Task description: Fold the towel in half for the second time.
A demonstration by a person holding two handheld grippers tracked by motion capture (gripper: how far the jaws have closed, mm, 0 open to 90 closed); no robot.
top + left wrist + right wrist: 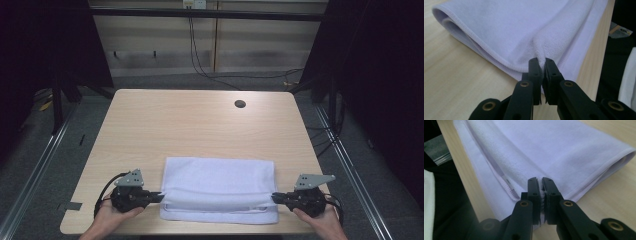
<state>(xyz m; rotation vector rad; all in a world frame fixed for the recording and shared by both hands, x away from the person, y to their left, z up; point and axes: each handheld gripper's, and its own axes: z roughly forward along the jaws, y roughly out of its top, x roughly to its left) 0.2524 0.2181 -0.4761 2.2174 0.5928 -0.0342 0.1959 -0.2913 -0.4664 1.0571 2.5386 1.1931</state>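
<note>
A white towel [220, 187] lies on the near half of the worktop [200, 125], close to the front edge. It is already doubled over, with a lower layer showing along the near side. The left hand-held gripper [159, 196] is clenched on a pinch of cloth at the towel's left end; the left gripper view shows the fabric bunched up between the two black jaws. The right hand-held gripper [275, 197] is clenched on the right end in the same way, with cloth and hem squeezed between its jaws in the right gripper view. Each is held by a hand [114, 216] coming in from the near edge.

The step in hand looks like a fold: both ends of the upper layer are gripped and being carried over. The next move likely calls for both hands to travel together and level, so the edge lands straight on the layer below, and then for both to let go at once.

Little stands in the way. A round hole [240, 104] sits far back on the worktop, well apart from the towel. Cables [200, 60] hang behind the table. The near edge is close, so the lower layer could slide off if dragged.
</note>
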